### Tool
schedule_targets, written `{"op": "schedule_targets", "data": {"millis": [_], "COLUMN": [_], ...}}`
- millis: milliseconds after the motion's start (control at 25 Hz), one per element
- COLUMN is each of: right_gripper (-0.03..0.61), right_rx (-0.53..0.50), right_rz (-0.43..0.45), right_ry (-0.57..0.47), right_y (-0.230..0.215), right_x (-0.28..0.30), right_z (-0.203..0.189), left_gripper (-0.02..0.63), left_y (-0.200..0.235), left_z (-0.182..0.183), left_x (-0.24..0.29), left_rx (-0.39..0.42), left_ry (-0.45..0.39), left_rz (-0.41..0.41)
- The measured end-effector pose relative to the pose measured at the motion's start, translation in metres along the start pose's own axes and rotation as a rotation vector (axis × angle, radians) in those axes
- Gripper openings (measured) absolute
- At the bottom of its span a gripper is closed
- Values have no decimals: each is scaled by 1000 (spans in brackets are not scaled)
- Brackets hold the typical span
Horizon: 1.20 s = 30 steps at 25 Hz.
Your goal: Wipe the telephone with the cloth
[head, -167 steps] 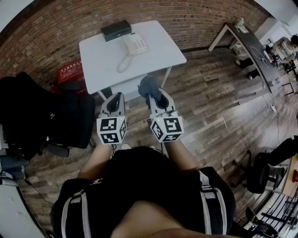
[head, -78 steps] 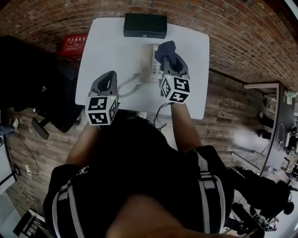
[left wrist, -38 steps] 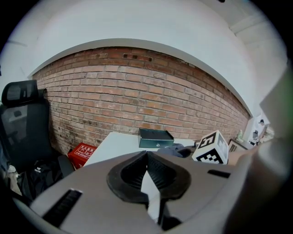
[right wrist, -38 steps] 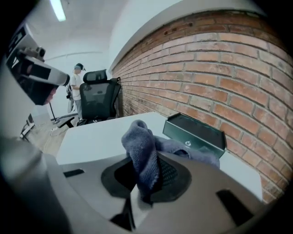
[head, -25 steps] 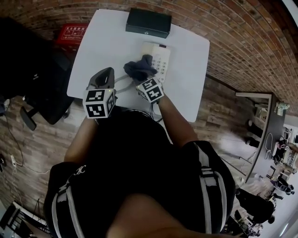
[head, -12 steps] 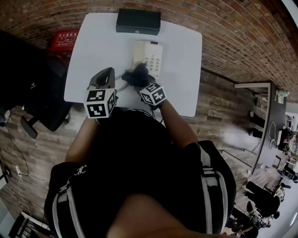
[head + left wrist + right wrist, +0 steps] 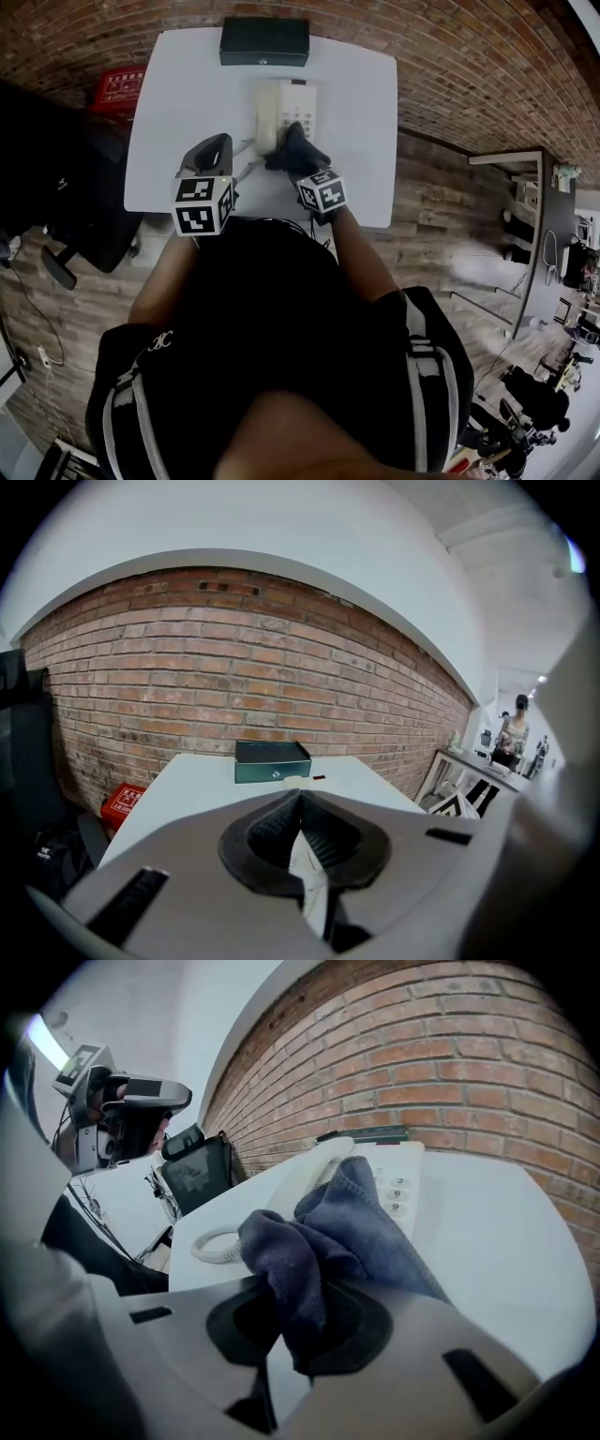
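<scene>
Our right gripper has its fingers clamped on the cloth, a dark blue bunch that spills forward out of the grip. The phone lies on the white worktop, lengthwise away from us. Its handset is on the left, its keypad on the right, and a black box sits beyond it. The cloth rests on the phone's near end, roughly where handset and keypad meet. Our left gripper hangs over the worktop just left of the phone, fingers together with nothing between them.

We judge the wiping to be under way, with most of the phone yet to cover. To do it well:

- We hold the clamp firm, so the loose folds do the wiping and the fingers do not scrape the plastic.
- We tilt the right gripper so the cloth lies flat on the phone instead of riding on one bunched fold.
- We run long strokes from the near end toward the box, one lane over the keypad and one over the handset.
- We press lightly. A hard push could slide the phone or tip the handset off its cradle.
- We mind the coiled cord at the near left, which a trailing fold could catch.
- If the phone creeps, the left gripper is well placed to steady its left side.
</scene>
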State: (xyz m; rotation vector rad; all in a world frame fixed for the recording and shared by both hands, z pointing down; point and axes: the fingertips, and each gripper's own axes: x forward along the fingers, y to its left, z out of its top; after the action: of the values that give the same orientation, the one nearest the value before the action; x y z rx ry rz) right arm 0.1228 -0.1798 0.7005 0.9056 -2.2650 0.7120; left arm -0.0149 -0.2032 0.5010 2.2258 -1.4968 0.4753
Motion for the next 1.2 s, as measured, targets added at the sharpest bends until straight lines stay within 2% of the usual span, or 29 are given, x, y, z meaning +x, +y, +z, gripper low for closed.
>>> {"op": "schedule_targets", "data": {"millis": [280, 520, 760, 1200], "right_gripper": [38, 38, 38, 38], "right_rx": [21, 15, 41, 21], "right_rz": [-27, -106, -184, -260], "right_ry": [-18, -36, -75, -143], "right_y": [-17, -40, -60, -90], "right_x": [-16, -21, -18, -2], "right_z": [7, 21, 37, 86], "left_gripper": [2, 2, 2, 2], "left_y": [-7, -7, 2, 20], "left_z": [6, 8, 11, 20], "left_x": [8, 13, 10, 16], "left_rx": [16, 20, 10, -9], "left_ry": [2, 2, -3, -31], "left_rz": [-27, -26, -2, 44]}}
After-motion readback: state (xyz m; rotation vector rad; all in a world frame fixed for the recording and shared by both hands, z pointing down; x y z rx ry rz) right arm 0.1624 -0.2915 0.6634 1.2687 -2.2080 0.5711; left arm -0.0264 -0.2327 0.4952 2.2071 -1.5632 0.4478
